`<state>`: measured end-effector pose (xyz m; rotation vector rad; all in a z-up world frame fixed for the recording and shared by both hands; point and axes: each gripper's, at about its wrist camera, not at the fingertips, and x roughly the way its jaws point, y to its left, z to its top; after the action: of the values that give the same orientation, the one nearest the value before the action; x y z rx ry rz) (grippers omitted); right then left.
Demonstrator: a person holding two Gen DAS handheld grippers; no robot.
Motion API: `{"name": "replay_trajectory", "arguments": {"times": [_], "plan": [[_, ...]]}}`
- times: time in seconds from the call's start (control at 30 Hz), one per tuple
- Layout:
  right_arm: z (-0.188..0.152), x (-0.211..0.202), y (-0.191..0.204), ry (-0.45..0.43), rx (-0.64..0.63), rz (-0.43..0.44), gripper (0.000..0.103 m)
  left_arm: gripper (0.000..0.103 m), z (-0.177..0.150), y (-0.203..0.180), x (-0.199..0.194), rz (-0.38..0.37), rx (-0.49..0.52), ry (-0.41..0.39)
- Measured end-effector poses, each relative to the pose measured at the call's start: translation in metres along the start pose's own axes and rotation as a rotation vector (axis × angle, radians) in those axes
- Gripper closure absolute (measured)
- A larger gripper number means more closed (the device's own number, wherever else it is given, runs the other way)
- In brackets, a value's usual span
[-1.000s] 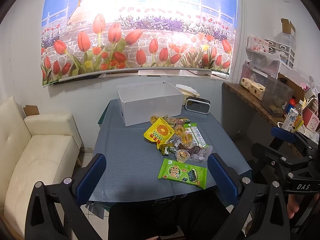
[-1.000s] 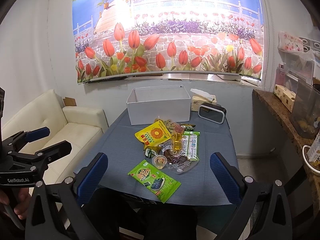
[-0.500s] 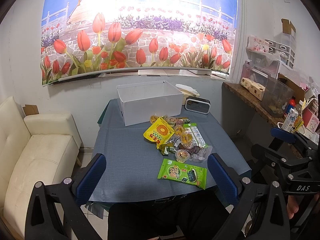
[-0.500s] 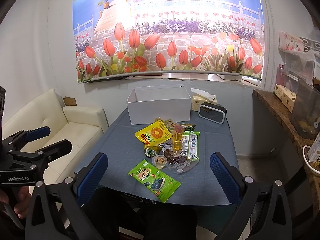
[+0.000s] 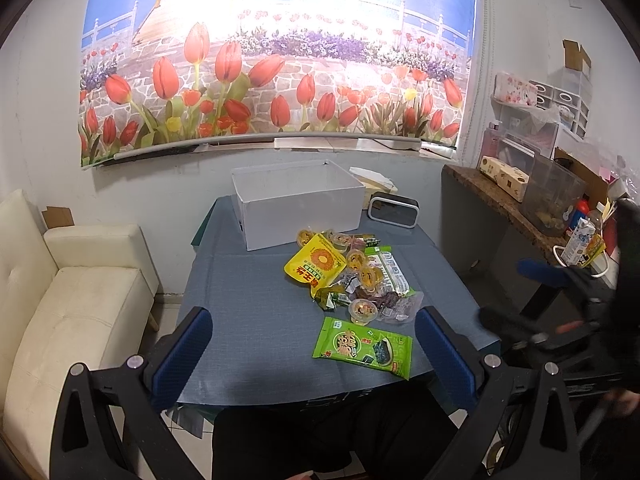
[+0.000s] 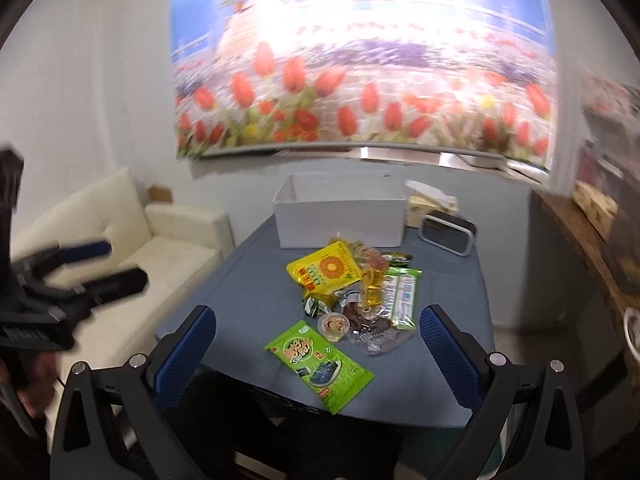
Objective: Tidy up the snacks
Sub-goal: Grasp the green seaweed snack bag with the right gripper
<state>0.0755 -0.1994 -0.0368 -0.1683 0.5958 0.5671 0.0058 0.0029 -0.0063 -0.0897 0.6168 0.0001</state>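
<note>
Swinging into motion since half a second ago, the right gripper (image 6: 314, 348) blurs its own view, while the left gripper (image 5: 312, 348) holds steady; both sets of fingers are spread, pinching nothing. From left to right on the counter (image 5: 248, 320): yellow sunflower pouch (image 5: 315, 264) at 11 o'clock, green seaweed packet (image 5: 363, 346) nearest, white box (image 5: 298, 204) at 12 o'clock. Likely the first pick begins.

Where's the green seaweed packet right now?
In both views the green seaweed packet lies flat near the table's front edge, just before the jelly cup.
</note>
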Motion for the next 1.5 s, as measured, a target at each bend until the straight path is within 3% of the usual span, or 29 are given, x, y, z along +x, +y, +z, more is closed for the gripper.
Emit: {"name": "replay_trajectory", "arguments": {"times": [0.37,0.63,0.77,0.97,1.1,1.17,1.5], "plan": [[-0.047,0.148,-0.020,0.261,-0.129,0.175,0.000,0.000,-0.011,0.016,0.022,0.009,-0.028,0.029],[-0.061,0.197,-0.011,0.351,-0.248,0.254,0.000,0.000,-0.016,0.028,0.033,-0.005,-0.037,0.051],[-0.069,0.212,-0.004,0.389,-0.309,0.251,0.001,0.000,-0.019,0.033,0.040,-0.005,-0.046,0.068],[-0.074,0.223,-0.002,0.388,-0.334,0.306,0.014,0.000,-0.021,0.038,0.048,-0.024,-0.063,0.080],[-0.076,0.223,-0.001,0.391,-0.353,0.313,0.015,0.000,-0.022,0.039,0.055,-0.019,-0.067,0.096],[-0.076,0.221,0.002,0.377,-0.368,0.333,0.030,0.000,-0.023,0.039,0.060,-0.017,-0.072,0.107],[-0.064,0.188,-0.007,0.309,-0.326,0.359,0.035,0.000,-0.021,0.035,0.081,-0.023,-0.058,0.139]]}}
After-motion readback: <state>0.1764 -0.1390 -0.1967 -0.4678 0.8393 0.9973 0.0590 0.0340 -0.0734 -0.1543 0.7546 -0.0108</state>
